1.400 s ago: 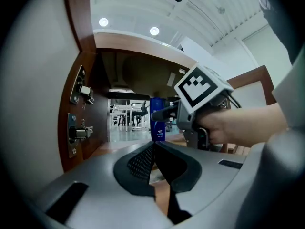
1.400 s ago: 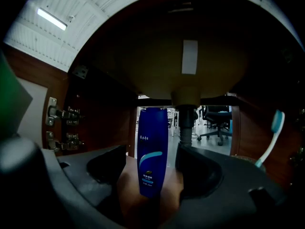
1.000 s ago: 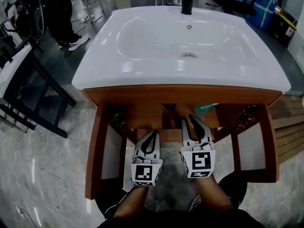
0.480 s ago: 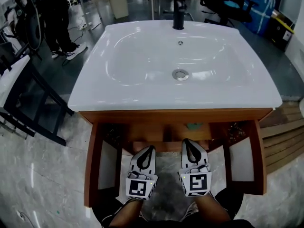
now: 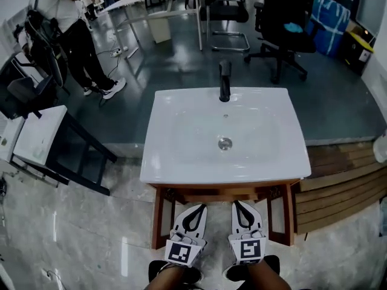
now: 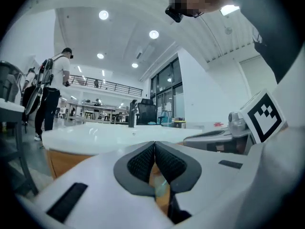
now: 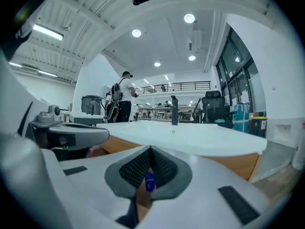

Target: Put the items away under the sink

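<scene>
Both tools hang side by side just in front of the white sink [image 5: 225,135], at the open front of the wooden cabinet [image 5: 158,217] beneath it, pointing toward it. The left gripper [image 5: 199,208] is clenched, its pads meeting at the tips with nothing between them. The right gripper [image 5: 238,203] is clenched and empty too, though a second ago its jaws stood a little apart.

Since then the person has drawn up and back. The sink, which filled the head view, now sits small with its black tap [image 5: 224,80] at the far side and grey floor [image 5: 181,65] beyond. The teal item that showed under the sink's front edge is hidden from above. In the right gripper view a small blue item [image 7: 150,181] shows through the opening behind the pads, below the sink's rim against brown wood, ungripped.
</scene>
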Tool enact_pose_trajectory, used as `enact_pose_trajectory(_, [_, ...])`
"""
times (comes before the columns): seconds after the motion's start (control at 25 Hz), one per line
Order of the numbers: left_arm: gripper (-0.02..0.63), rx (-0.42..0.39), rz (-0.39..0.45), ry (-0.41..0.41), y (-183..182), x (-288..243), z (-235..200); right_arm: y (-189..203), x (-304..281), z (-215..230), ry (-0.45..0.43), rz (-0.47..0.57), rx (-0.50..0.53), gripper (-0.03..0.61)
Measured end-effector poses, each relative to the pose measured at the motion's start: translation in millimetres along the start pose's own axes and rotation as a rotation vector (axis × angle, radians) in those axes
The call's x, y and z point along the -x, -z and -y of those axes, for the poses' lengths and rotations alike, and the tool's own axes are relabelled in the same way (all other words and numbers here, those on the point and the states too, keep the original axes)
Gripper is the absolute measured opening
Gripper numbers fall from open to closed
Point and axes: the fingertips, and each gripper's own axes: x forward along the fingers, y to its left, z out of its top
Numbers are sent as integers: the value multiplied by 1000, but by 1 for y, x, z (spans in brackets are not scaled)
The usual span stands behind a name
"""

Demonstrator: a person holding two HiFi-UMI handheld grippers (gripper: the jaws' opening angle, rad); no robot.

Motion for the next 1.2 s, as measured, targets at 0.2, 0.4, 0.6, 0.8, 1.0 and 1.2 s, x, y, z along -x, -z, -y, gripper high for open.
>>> enact_pose_trajectory(0.2, [21,2,-22,23,-121,20,15,-122,39,5,-10,-14,9,19])
enact_pose_trajectory(0.4, [21,0,-22,52,-216,41,31,-213,66,2,-24,32,-33,20])
enact_pose_trajectory(0.6, [20,-36,1,42,-259,48,38,-264,82,11,-6,92,-34,18])
enact_pose_trajectory(0.8, [21,-69,24,49,-286,54,46,-290,103,20,15,126,-18,20])
enact_pose_trajectory(1.0, [21,-97,38,53,-301,58,51,-302,114,24,21,143,-5,18])
enact_pose_trajectory(1.2, [21,-103,43,43,-305,58,50,-299,117,27,23,134,-6,18])
